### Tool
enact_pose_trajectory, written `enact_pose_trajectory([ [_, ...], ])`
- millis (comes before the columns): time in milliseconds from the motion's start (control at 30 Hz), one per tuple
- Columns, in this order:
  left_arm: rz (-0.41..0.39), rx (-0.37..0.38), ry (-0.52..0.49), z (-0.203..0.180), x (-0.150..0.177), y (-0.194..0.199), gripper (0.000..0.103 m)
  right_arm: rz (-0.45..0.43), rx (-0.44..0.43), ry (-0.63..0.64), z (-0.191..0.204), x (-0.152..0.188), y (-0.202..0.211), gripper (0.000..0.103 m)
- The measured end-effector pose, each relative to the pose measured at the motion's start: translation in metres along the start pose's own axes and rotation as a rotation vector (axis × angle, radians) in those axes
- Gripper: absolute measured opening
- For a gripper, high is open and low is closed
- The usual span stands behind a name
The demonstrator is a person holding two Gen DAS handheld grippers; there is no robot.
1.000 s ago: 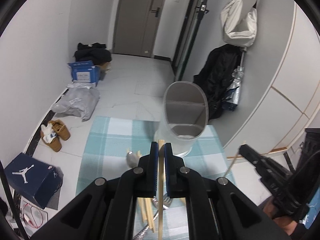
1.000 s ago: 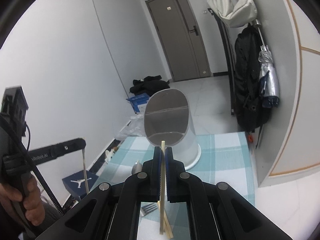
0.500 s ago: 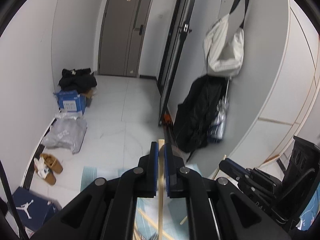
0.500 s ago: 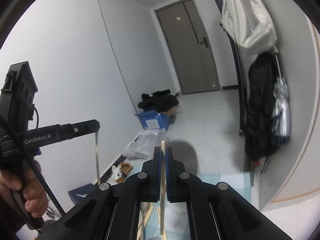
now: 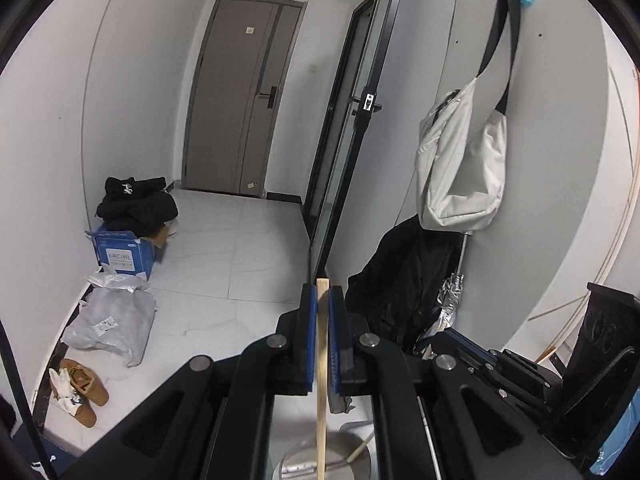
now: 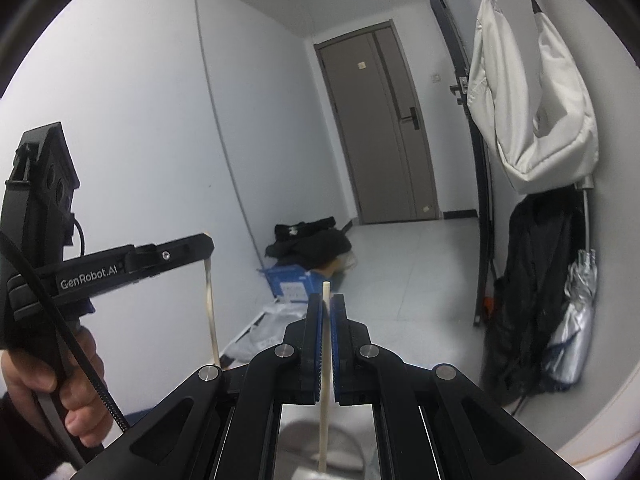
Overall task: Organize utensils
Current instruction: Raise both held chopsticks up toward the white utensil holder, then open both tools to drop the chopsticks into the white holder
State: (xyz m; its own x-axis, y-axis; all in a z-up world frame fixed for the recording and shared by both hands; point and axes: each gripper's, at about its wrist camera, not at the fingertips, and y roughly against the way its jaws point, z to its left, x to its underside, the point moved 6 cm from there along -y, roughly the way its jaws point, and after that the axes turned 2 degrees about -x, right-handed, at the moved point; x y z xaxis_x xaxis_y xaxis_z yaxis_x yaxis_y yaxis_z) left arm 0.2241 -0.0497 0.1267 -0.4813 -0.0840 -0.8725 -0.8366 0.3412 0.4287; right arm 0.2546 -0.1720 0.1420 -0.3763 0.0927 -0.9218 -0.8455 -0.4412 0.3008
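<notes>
Pale wood sticks, one per tool: the left gripper (image 5: 322, 344) is clamped on a chopstick (image 5: 321, 380) held upright, its tip poking above the blue pads (image 5: 308, 340) at mid-frame, its lower end hanging over the grey utensil holder (image 5: 320, 460) at the bottom edge. A second stick already leans inside that holder, lower right of centre. In the right wrist view, the person's left hand (image 6: 60, 384) grips its tool at lower left, w/ that same stick dangling at left-centre. At centre, the right gripper (image 6: 327, 344) is pinched on a second chopstick (image 6: 325, 380), also vertical, its foot over the holder's mouth at bottom centre.

The step in hand looks like dropping both sticks into the holder. Best done by keeping each stick plumb, lowering until the tip is below the rim, then easing the jaws apart; letting go too high risks a bounce off the rim.

Room: the two tools sit close together above one opening, so going one at a time avoids a clash. Elsewhere there is open floor ahead; a blue box (image 5: 124, 254) at left, a white bag (image 5: 460, 168) and dark coat (image 5: 400, 280) on the wall at right, all well apart from the work.
</notes>
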Motion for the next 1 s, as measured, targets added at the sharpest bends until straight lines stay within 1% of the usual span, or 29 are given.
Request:
enact_pose_trajectory([
  [67, 0.002, 0.019, 0.016, 0.002, 0.002, -0.012, 0.003, 0.004, 0.003, -0.004, -0.004, -0.001, -0.010, 0.003],
  [200, -0.019, 0.015, 0.029, 0.010, 0.013, -0.028, 0.003, 0.023, 0.006, -0.009, -0.012, 0.008, -0.027, 0.003],
  [333, -0.063, 0.016, 0.019, 0.014, 0.027, -0.031, 0.003, 0.047, 0.005, -0.010, -0.018, 0.024, -0.036, 0.003],
  [400, -0.083, 0.030, 0.012, 0.014, 0.037, -0.030, 0.003, 0.051, -0.003, -0.012, -0.019, 0.030, -0.038, 0.003],
  [533, -0.109, 0.044, 0.003, 0.017, 0.040, -0.037, 0.003, 0.057, -0.004, 0.009, -0.018, 0.045, -0.039, 0.003],
  [600, -0.096, 0.053, -0.011, 0.014, 0.047, -0.039, 0.003, 0.067, -0.005, 0.019, -0.015, 0.053, -0.040, 0.003],
  [633, -0.095, 0.045, -0.029, 0.012, 0.050, -0.040, 0.003, 0.073, -0.006, 0.031, -0.014, 0.057, -0.041, 0.003],
  [767, -0.076, 0.053, -0.108, 0.000, 0.057, -0.040, 0.003, 0.089, -0.022, 0.053, -0.009, 0.071, -0.043, 0.003],
  [900, -0.024, 0.077, -0.163, -0.008, 0.063, -0.037, 0.003, 0.120, -0.030, 0.066, -0.003, 0.084, -0.044, 0.003],
  [933, -0.008, 0.079, -0.164, -0.008, 0.064, -0.038, 0.003, 0.128, -0.025, 0.066, -0.004, 0.088, -0.045, 0.003],
  [1000, 0.035, 0.117, -0.137, -0.007, 0.066, -0.040, 0.003, 0.144, -0.030, 0.039, -0.008, 0.096, -0.046, 0.003],
])
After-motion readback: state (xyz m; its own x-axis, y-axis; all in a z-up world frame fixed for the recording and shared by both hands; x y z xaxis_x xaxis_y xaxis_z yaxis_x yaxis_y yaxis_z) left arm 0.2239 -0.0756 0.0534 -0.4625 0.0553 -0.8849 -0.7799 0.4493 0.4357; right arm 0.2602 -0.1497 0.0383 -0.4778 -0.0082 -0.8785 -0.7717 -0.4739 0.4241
